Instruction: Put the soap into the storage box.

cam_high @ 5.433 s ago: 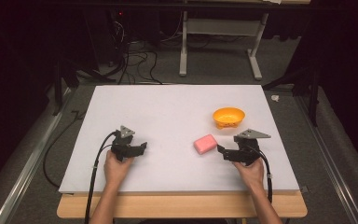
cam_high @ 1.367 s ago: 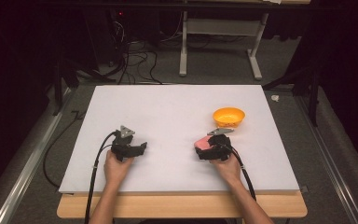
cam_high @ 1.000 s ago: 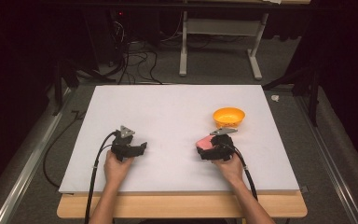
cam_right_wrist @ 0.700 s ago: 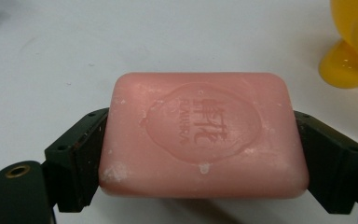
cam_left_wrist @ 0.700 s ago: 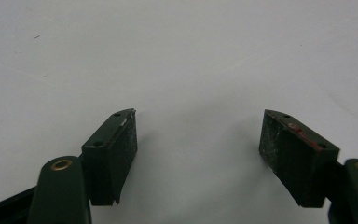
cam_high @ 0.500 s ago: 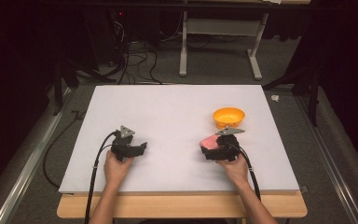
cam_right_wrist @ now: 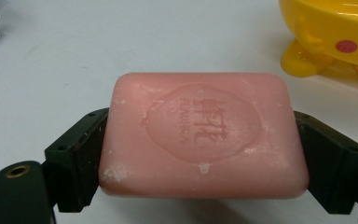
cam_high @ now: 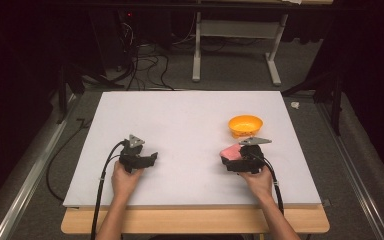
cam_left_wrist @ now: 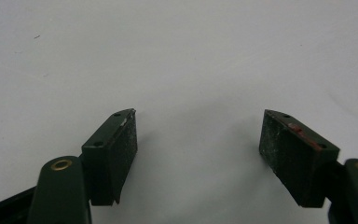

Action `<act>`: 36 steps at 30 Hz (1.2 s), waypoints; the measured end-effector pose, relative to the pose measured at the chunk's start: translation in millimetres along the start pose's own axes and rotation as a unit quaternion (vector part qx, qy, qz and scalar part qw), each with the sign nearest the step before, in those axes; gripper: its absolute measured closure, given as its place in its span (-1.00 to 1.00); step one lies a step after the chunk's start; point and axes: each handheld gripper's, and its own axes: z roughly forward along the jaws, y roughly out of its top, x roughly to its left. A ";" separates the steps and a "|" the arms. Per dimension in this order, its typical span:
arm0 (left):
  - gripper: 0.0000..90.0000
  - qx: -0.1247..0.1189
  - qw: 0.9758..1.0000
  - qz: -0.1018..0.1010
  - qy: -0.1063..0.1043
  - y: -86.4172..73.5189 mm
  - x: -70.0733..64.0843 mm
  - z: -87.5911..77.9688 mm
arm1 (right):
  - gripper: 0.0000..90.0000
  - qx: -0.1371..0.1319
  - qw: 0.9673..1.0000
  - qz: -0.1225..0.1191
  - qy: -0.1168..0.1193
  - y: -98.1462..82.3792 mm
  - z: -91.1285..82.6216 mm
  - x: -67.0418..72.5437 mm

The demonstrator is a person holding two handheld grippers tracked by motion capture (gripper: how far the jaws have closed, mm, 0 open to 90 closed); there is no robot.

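Observation:
A pink bar of soap (cam_right_wrist: pixel 200 135) with an embossed stamp sits crosswise between the jaws of my right gripper (cam_right_wrist: pixel 200 158), whose pads press on both of its short ends. In the high view the soap (cam_high: pixel 229 150) sticks out at the front of the right gripper (cam_high: pixel 232 159), just off the white board. A yellow duck-faced soap dish (cam_high: pixel 245 124) stands a little beyond it, and its foot and rim (cam_right_wrist: pixel 335 37) fill the upper right of the right gripper view. My left gripper (cam_high: pixel 149 159) rests on the board at the left, open, with bare board between its pads (cam_left_wrist: pixel 116 149).
The white board (cam_high: pixel 180 120) lies on a wooden table (cam_high: pixel 195 222) and has wide bare room in the middle and at the back. Cables (cam_high: pixel 102 185) trail from both grippers toward the front edge. A desk frame and wires stand on the floor behind.
The right gripper, shut on the soap, has moved a little to the right and lifted slightly toward the yellow dish. The left gripper has stayed where it was.

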 end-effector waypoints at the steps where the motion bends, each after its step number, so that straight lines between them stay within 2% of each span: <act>1: -0.38 0.000 1.000 0.000 0.000 0.0 0.0 0.0 | -0.69 0.000 1.000 0.000 0.000 0.0 0.0 0.0; 17: -0.38 0.000 1.000 0.000 0.000 0.0 0.0 0.0 | -0.69 -0.008 1.000 0.019 -0.007 -3.9 -14.0 -13.6; 36: -0.38 0.000 1.000 0.000 0.000 0.0 0.1 0.1 | -0.69 -0.021 0.999 0.033 -0.011 2.6 -27.8 -25.6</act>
